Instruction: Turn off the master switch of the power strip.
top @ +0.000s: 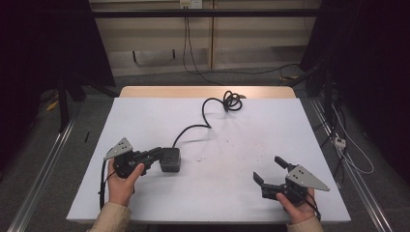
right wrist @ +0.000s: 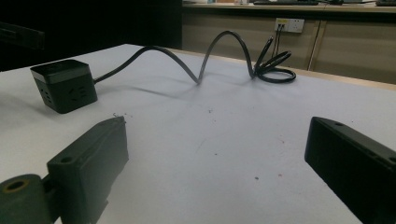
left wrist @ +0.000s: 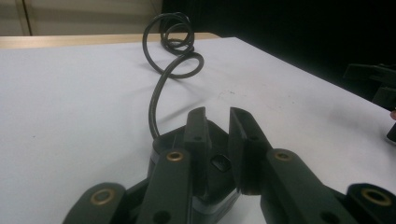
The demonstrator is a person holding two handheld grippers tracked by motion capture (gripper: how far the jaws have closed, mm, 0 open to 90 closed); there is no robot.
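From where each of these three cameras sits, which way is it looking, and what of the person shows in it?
High view: above the person's side, looking forward and down on the white table; both hands, left claw and right claw show.
Left gripper view: rides the left claw, looking over the black power cube along its cable.
Right gripper view: rides the right claw, jaws wide apart, facing the cube and the far wall.
Shared: cube, cable, table.

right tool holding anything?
No: the right tool stands wide open above bare table, well apart from the black power cube.
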